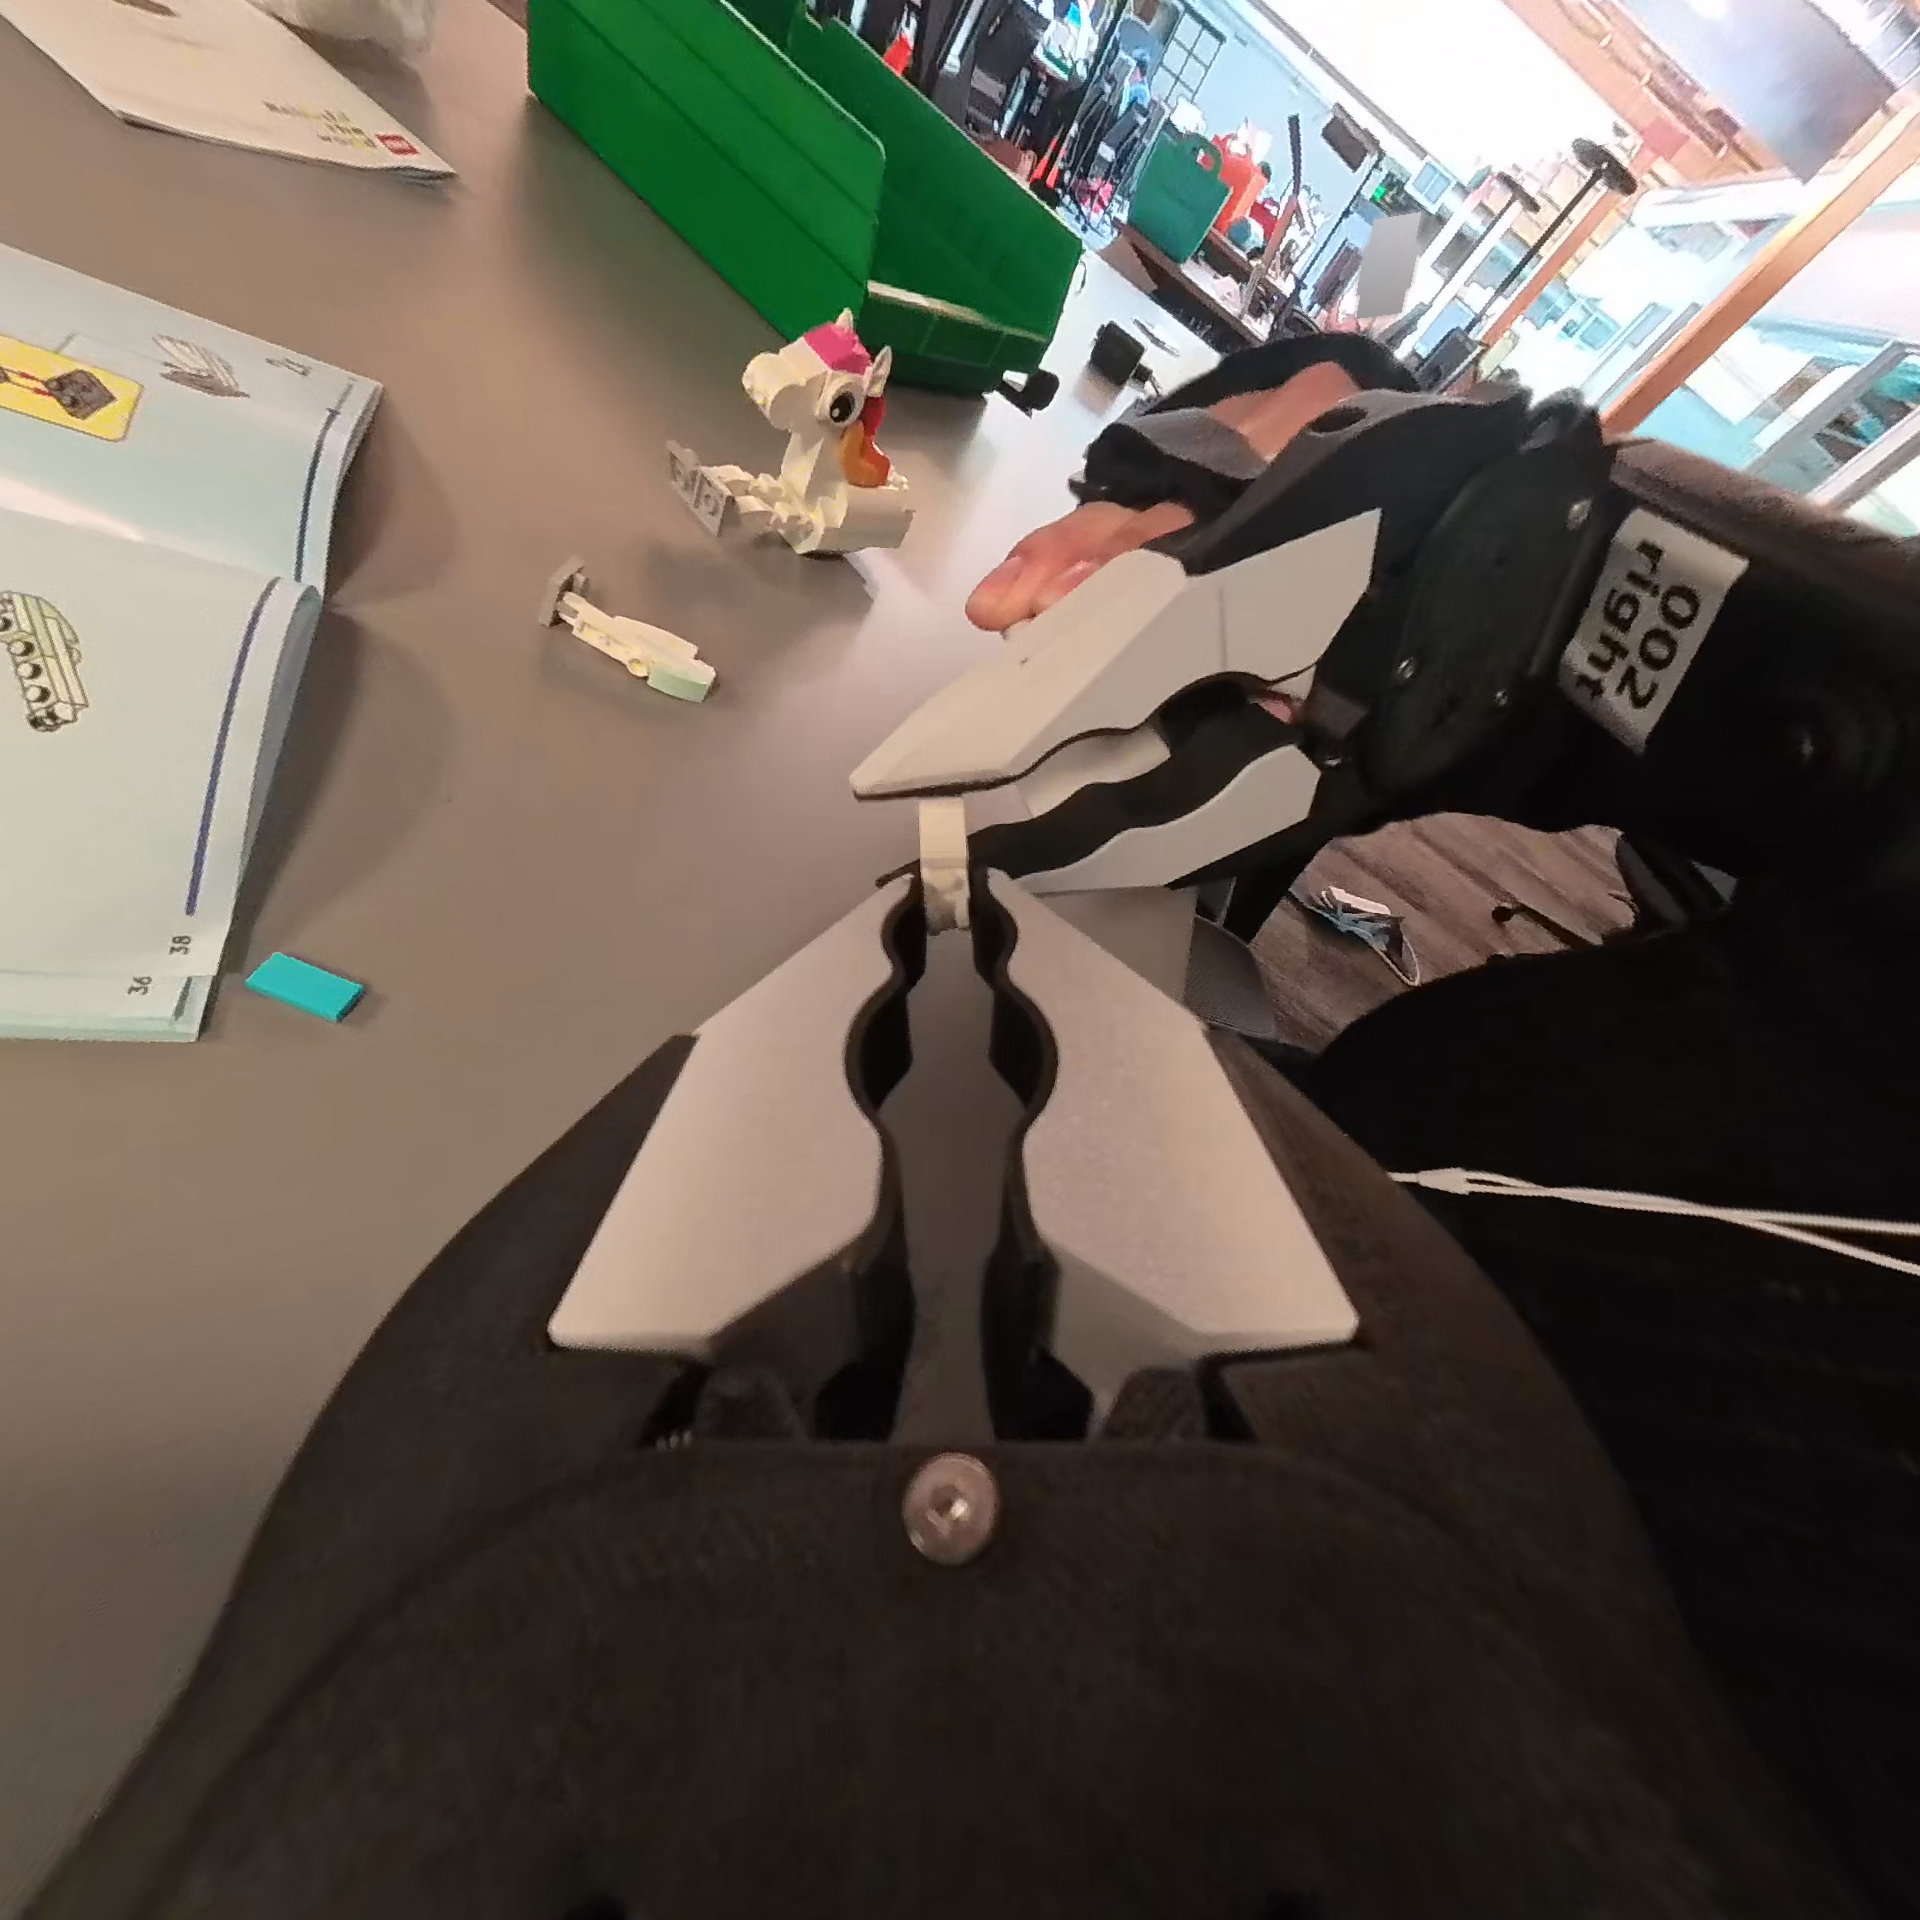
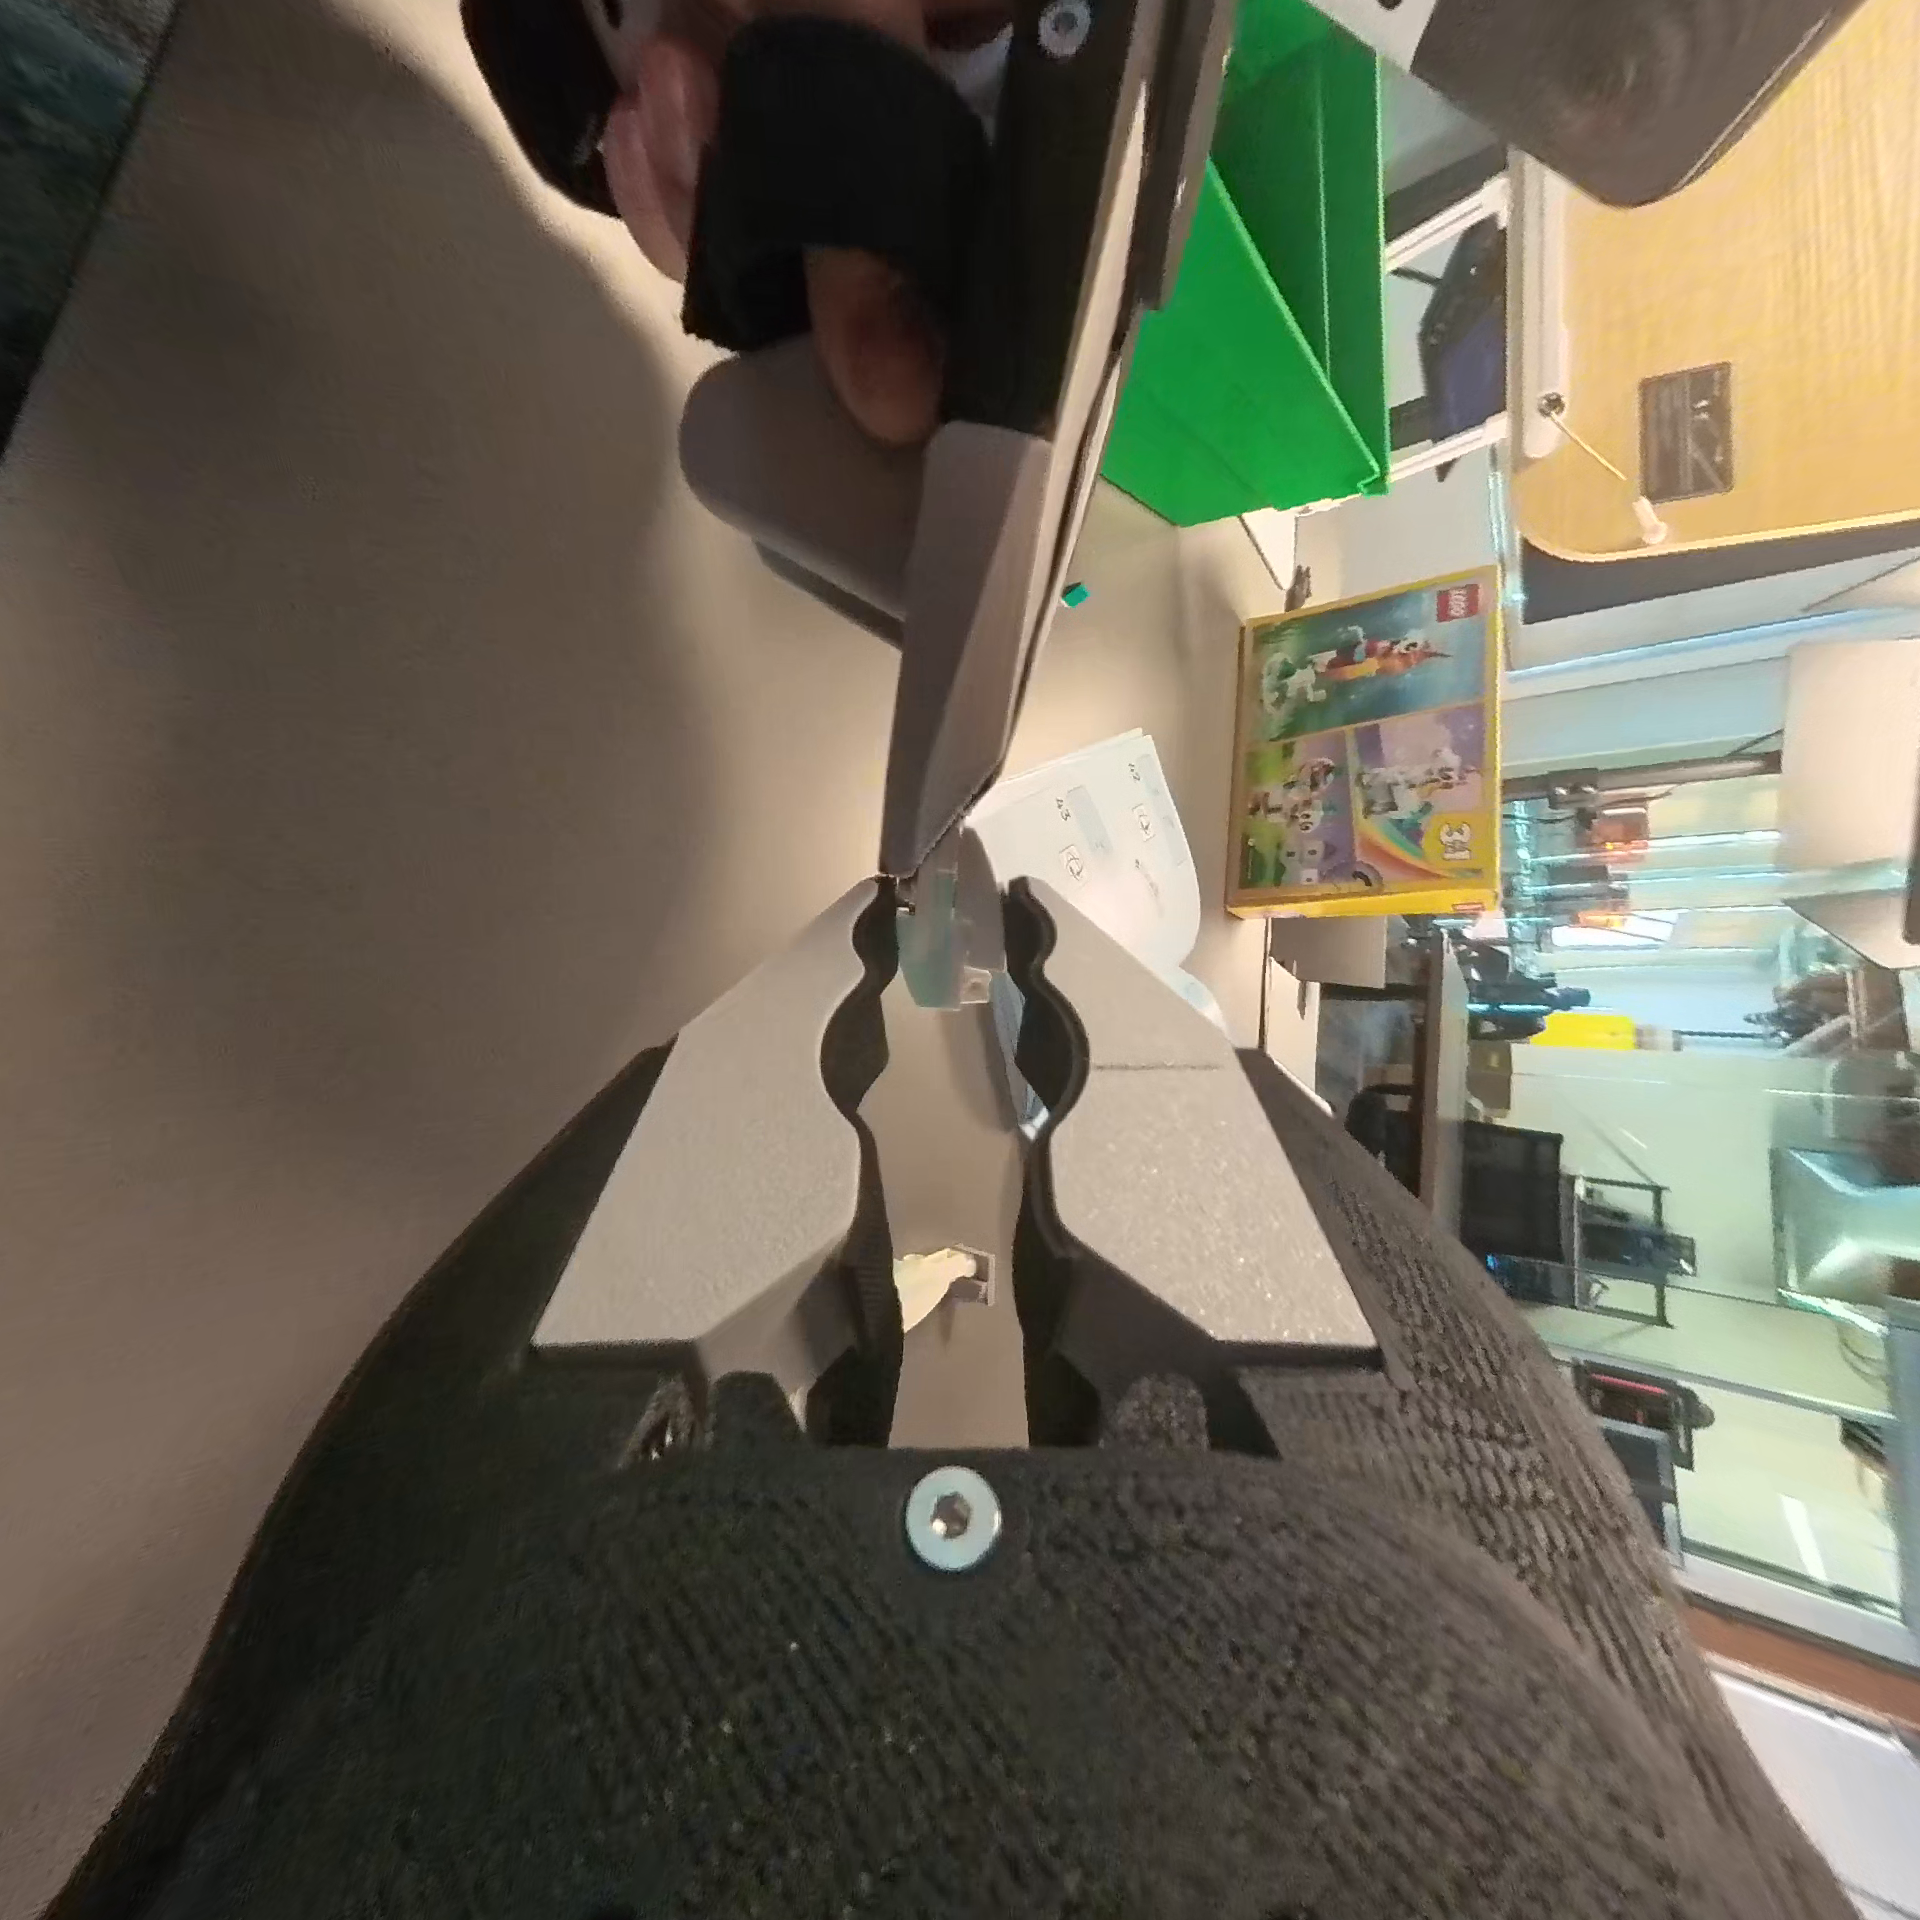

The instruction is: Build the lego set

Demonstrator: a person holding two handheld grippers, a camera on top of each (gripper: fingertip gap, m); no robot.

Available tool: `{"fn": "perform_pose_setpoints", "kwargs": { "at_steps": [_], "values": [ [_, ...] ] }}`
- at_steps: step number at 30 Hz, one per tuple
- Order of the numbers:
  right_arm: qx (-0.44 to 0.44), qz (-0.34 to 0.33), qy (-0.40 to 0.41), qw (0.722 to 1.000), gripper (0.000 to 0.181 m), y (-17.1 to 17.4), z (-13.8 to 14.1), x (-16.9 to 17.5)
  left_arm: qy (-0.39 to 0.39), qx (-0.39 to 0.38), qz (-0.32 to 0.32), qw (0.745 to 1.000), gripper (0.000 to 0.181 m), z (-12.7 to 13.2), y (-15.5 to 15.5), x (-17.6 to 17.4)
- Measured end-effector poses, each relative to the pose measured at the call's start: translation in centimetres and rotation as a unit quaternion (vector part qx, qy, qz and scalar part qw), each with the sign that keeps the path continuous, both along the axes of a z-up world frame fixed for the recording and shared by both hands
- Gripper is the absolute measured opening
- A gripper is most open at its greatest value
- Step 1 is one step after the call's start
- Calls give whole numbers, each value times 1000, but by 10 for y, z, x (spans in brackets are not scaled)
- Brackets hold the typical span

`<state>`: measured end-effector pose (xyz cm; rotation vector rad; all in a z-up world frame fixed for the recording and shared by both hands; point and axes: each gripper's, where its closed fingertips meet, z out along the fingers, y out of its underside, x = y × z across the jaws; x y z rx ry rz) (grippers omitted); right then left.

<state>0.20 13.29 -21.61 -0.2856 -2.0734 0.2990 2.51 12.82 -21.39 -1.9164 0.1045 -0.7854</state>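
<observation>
Left wrist view is showing the left gripper point(image 1: 943, 906) with its grey fingers point(image 1: 800, 1049) drawn narrow, pinching the lower end of a small white lego piece point(image 1: 943, 871) that is standing upright above the grey counter point(image 1: 499, 748). The right gripper point(image 1: 940, 795), held in a gloved hand point(image 1: 1174, 488), is reaching in from the right, and its fingers are closing narrowly on the upper end of the same piece.

Right wrist view is showing the right gripper point(image 2: 940, 914) with fingers point(image 2: 748, 1101) nearly together at the tips, holding a pale white and light green lego part point(image 2: 935, 945); the left gripper point(image 2: 920, 852) is coming down from above and meeting that part at its tip.

Farther back on the counter, a partly built white lego bird with a pink crest and orange beak point(image 1: 831, 447) is sitting near a green plastic bin point(image 1: 790, 177). A slim white and mint lego assembly point(image 1: 629, 644) is lying just in front of the bird. A flat teal tile point(image 1: 304, 987) is lying beside the corner of an open pale-blue instruction booklet point(image 1: 135, 644). A yellow lego box point(image 2: 1371, 748) is standing at the far side.
</observation>
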Motion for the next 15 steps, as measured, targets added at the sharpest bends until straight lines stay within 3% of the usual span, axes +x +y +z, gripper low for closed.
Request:
{"fn": "perform_pose_setpoints", "kwargs": {
  "at_steps": [10,15],
  "values": [
    [11,-2,21,1000,19,0,5,-2,-54,21,12,998,8,5,-1,0],
    [88,9,72,993,19,0,17,-4,13,71,46,996,7,13,0,-3]
  ]
}}
